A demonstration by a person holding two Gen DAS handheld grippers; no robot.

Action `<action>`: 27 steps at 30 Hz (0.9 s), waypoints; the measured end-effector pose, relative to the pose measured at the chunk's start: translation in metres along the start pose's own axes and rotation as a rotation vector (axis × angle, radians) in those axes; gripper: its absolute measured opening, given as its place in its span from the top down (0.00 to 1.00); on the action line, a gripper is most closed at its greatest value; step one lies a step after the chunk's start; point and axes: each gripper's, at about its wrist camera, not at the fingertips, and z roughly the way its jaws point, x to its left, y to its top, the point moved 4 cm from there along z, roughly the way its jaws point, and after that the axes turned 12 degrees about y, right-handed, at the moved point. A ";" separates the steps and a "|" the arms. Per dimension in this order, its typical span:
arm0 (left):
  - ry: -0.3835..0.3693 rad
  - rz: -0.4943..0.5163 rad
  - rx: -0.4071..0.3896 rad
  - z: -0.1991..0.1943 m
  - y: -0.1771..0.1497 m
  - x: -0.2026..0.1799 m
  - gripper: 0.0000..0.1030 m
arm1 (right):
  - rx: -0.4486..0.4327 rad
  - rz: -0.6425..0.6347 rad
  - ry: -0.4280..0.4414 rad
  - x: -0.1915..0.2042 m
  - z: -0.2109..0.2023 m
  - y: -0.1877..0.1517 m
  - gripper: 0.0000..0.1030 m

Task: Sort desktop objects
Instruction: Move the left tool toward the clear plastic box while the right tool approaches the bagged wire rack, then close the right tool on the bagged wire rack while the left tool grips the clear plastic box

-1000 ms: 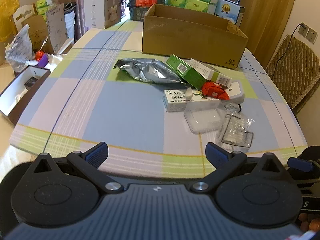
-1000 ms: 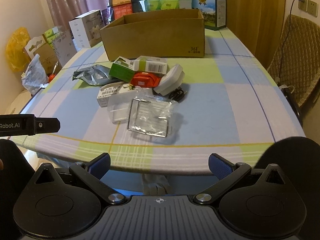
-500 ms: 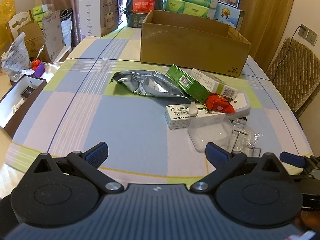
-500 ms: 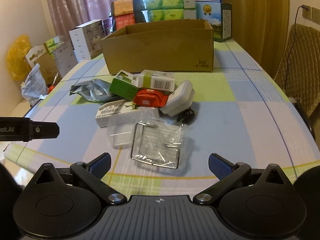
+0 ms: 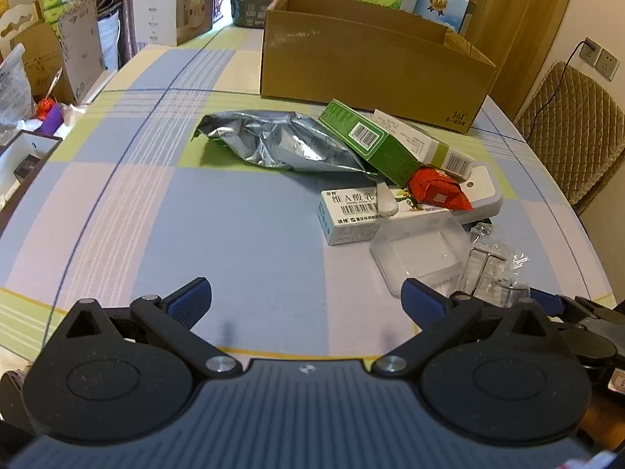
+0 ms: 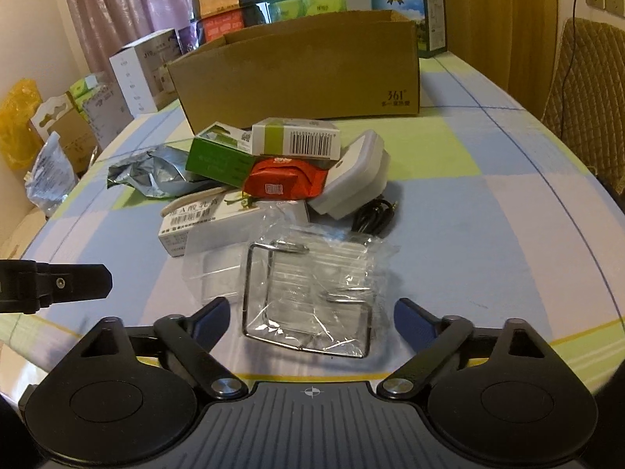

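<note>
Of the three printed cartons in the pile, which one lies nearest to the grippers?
The white carton with Chinese text; the green carton and white-and-green carton lie behind it.

The foil bag point(image 5: 273, 146) looks crinkled and shiny. The cardboard box point(image 6: 300, 66) is matt brown. A wire rack point(image 6: 308, 297) sits in glossy clear plastic. The tablecloth point(image 5: 242, 234) looks smooth.

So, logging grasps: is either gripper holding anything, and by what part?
Nothing is held. The left gripper and right gripper are both open; the wrapped wire rack lies ungripped.
</note>
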 end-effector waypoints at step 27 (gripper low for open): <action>-0.202 0.415 -0.051 0.049 -0.007 -0.086 0.18 | -0.018 0.005 -0.121 -0.060 -0.030 0.008 0.30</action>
